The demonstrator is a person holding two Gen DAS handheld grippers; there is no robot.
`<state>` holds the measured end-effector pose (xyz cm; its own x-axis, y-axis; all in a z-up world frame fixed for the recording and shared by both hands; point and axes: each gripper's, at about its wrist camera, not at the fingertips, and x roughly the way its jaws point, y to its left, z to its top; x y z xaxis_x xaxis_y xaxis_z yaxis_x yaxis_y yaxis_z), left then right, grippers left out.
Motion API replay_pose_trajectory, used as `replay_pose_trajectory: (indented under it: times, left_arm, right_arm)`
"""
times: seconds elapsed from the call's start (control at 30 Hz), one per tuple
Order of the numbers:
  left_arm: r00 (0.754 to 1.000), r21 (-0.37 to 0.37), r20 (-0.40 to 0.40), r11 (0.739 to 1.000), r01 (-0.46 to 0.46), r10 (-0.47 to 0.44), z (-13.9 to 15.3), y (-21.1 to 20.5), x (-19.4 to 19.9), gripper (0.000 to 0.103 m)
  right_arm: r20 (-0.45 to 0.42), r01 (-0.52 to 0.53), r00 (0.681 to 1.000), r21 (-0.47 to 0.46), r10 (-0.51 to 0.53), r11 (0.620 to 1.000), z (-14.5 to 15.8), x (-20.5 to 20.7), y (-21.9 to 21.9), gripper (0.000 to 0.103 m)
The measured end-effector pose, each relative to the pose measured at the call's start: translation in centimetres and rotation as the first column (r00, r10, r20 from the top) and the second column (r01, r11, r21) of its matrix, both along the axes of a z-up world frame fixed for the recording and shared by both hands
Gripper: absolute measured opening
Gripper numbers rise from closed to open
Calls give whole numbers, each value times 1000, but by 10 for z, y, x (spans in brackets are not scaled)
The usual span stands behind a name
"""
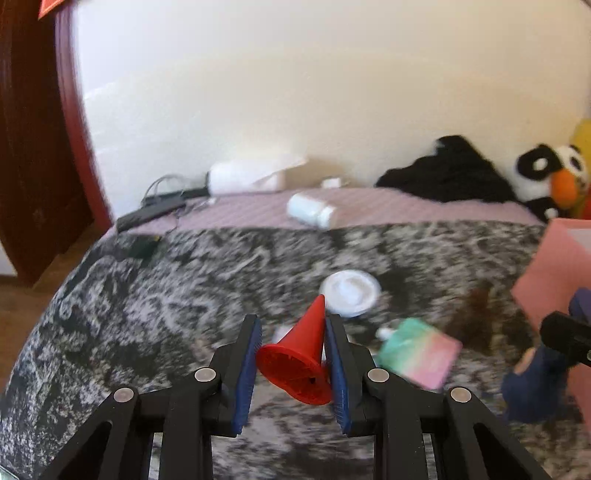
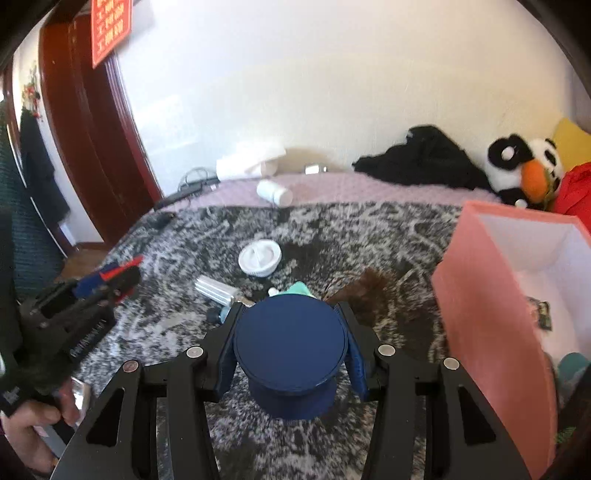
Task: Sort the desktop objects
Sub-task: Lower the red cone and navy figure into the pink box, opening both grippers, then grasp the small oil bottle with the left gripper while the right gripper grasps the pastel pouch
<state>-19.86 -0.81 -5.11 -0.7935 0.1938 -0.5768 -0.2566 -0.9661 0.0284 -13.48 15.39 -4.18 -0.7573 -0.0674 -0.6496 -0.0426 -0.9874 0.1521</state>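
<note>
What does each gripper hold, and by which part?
The left gripper holds a red cone, pinched across its wide base end. The right gripper holds a dark blue round container, clamped on opposite sides of its body.

Red rectangular paper sign [image 2: 110, 29] on the dark red wooden door frame [image 2: 85, 122], top left: yellowish characters, too blurred to read. Black plastic left gripper [image 2: 122, 275] body has pale lettering along its side, also illegible. Nothing else w/ text.
</note>
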Motion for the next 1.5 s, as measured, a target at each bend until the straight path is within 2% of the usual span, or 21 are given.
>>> replay_pose_trajectory:
  times: [0.17, 0.33, 0.53, 0.67, 0.77, 0.8, 0.83, 0.87, 0.9, 0.93, 0.97, 1.0, 1.03, 1.1, 1.2, 1.37, 1.5]
  left_arm:
    - [995, 12, -58, 997, 76, -75, 31, 39, 26, 29]
    - [978, 44, -97, 981, 190, -185, 55, 92, 52, 29]
    - [928, 54, -116, 930, 363, -355, 69, 177, 91, 29]
    - [895, 74, -106, 894, 442, -433, 69, 229, 111, 29]
    - [880, 105, -75, 874, 475, -469, 63, 259, 120, 30]
    - [873, 121, -53, 864, 488, -486, 59, 268, 121, 32]
    - [864, 137, -32, 854, 502, -502, 55, 277, 122, 54]
    - [858, 149, -16, 848, 509, -513, 51, 283, 123, 70]
    - [866, 144, -11, 856, 497, -501, 48, 288, 124, 92]
    - [877, 129, -14, 869, 477, -479, 45, 292, 126, 99]
    - [883, 119, -16, 876, 468, -470, 44, 294, 127, 99]
    - [885, 115, -16, 878, 464, -465, 44, 296, 128, 100]
    - [887, 111, -16, 881, 460, -461, 43, 298, 129, 100]
    - [891, 114, -24, 885, 452, -452, 46, 296, 130, 100]
    - [904, 100, -52, 898, 429, -425, 49, 290, 131, 100]
    - [930, 71, -88, 929, 364, -358, 53, 273, 127, 100]
    - [960, -16, -140, 970, 243, -243, 54, 250, 122, 100]
  right_arm:
    - [-51, 20, 999, 18, -19, 1000, 37, 32, 13, 52]
    - [-109, 94, 990, 31, -90, 995, 74, 70, 42, 52]
    - [-159, 238, 961, 59, -227, 969, 104, 121, 99, 52]
    - [-152, 330, 935, 51, -320, 943, 104, 148, 144, 52]
    - [-134, 387, 916, 41, -379, 921, 98, 163, 176, 52]
    - [-126, 403, 910, 37, -396, 914, 95, 166, 185, 52]
    - [-116, 417, 904, 33, -411, 908, 91, 168, 194, 52]
    - [-104, 430, 899, 30, -425, 902, 88, 170, 201, 52]
    - [-91, 441, 894, 19, -438, 897, 84, 171, 208, 53]
    - [-76, 452, 889, 6, -451, 892, 81, 172, 214, 54]
    - [-76, 478, 876, 4, -476, 878, 79, 174, 219, 61]
    - [-83, 510, 857, 8, -508, 860, 78, 176, 224, 77]
    - [-106, 537, 839, 2, -534, 843, 81, 180, 228, 88]
    - [-146, 554, 822, -18, -550, 832, 87, 189, 233, 90]
    - [-173, 550, 818, -48, -549, 834, 93, 193, 234, 90]
    - [-175, 525, 833, -48, -524, 850, 94, 185, 219, 90]
    - [-179, 493, 850, -58, -495, 868, 92, 169, 200, 90]
